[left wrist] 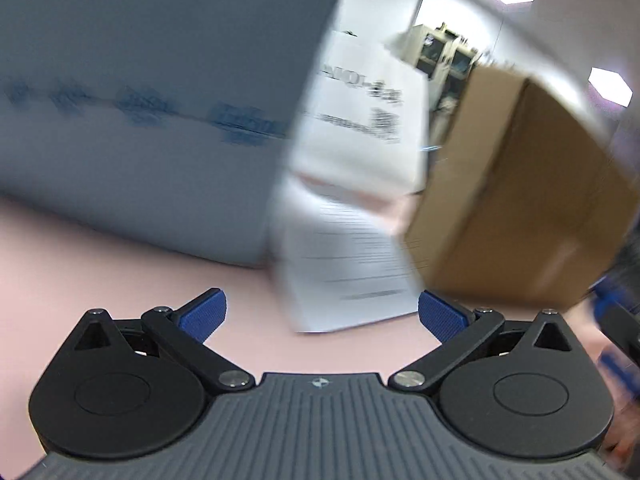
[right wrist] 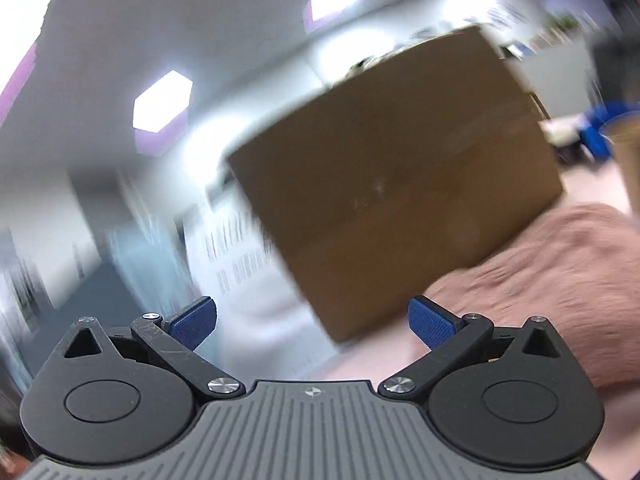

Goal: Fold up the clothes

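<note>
The only clothing I can spot is a pinkish-brown fuzzy garment (right wrist: 552, 280) lying bunched on the pink table (left wrist: 120, 280), off to the right in the right wrist view, just beside the brown cardboard box (right wrist: 400, 184). Neither claw has it: the right claw (right wrist: 312, 320) is spread wide with nothing between its blue pads, and the left claw (left wrist: 322, 316) is spread wide too, empty, pointing at a white printed sheet (left wrist: 352, 264) and a big grey box (left wrist: 160, 100). My guess is we're between folds, or a fold is done and let go, so the next move would be swinging both claws over to the garment and pinching an edge or corner each. As for containers, both boxes look closed from here, so I can't tell what's inside. Everything's pretty motion-blurred.
</note>
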`<state>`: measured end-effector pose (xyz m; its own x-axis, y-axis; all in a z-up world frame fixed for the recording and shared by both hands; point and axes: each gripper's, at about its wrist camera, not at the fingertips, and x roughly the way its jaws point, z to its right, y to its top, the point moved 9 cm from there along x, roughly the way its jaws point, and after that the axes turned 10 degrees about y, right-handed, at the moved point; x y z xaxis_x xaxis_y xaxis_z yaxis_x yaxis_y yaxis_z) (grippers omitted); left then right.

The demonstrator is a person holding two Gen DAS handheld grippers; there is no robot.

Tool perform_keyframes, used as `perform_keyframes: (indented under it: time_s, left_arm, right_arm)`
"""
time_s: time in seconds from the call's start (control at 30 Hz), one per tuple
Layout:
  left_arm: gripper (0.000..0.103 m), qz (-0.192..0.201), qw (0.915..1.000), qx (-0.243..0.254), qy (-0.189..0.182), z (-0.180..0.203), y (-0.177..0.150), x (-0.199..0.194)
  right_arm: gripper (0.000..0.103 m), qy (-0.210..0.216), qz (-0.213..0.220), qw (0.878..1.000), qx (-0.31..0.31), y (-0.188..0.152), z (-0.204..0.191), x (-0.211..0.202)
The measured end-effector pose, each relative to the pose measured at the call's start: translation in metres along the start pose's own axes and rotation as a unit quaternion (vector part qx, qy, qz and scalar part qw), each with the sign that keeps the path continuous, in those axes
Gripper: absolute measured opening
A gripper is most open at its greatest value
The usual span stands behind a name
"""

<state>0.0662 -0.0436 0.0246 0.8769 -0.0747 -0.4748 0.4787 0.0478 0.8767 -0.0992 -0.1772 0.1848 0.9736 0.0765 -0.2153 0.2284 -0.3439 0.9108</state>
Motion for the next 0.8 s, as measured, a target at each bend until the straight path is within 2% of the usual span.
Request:
perform_keyframes:
  time_s: [0.03, 0.07, 0.1, 0.17, 0.2, 0.23, 0.27, 0.4, 0.6, 0.7, 0.8]
  left_arm:
    - [0.103, 0.015, 0.9996, 0.015, 0.017, -0.009, -0.004, 0.000]
    - [0.103, 0.023, 0.9987, 0.026, 0.038, -0.020, -0.010, 0.003]
    - [0.103, 0.020, 0.9978, 0.029, 0.055, -0.030, -0.017, 0.009]
    - [0.103, 0.010, 0.9958, 0.031, 0.086, -0.049, -0.033, 0.024]
    - [0.103, -0.008, 0.9953, 0.025, 0.093, -0.056, -0.040, 0.034]
    - [0.103, -0.048, 0.9935, 0.018, 0.101, -0.064, -0.047, 0.046]
    - [0.103, -0.083, 0.9901, 0.020, 0.112, -0.067, -0.051, 0.056]
    - [0.103, -0.073, 0.9851, 0.065, 0.142, -0.058, -0.049, 0.058]
    - [0.103, -0.082, 0.9879, 0.038, 0.127, -0.066, -0.048, 0.056]
    - [0.103, -0.082, 0.9879, 0.038, 0.127, -0.069, -0.049, 0.054]
    - [0.103, -0.082, 0.9878, 0.038, 0.127, -0.067, -0.049, 0.056]
  right_arm:
    - [0.103, -0.021, -0.019, 0.999, -0.024, -0.008, -0.011, 0.009]
    - [0.103, -0.061, -0.041, 0.996, -0.049, -0.020, -0.021, 0.021]
    - [0.103, -0.092, -0.062, 0.991, -0.069, -0.033, -0.029, 0.033]
    - [0.103, -0.105, -0.101, 0.984, -0.104, -0.056, -0.042, 0.051]
    - [0.103, -0.098, -0.145, 0.977, -0.125, -0.072, -0.050, 0.062]
    - [0.103, -0.089, -0.191, 0.967, -0.145, -0.088, -0.057, 0.073]
    - [0.103, -0.081, -0.206, 0.965, -0.142, -0.091, -0.058, 0.077]
    - [0.103, -0.046, -0.212, 0.973, -0.079, -0.090, -0.053, 0.073]
    - [0.103, -0.063, -0.219, 0.967, -0.113, -0.093, -0.061, 0.068]
    - [0.103, -0.054, -0.218, 0.970, -0.094, -0.094, -0.054, 0.075]
    - [0.103, -0.058, -0.220, 0.969, -0.101, -0.094, -0.056, 0.074]
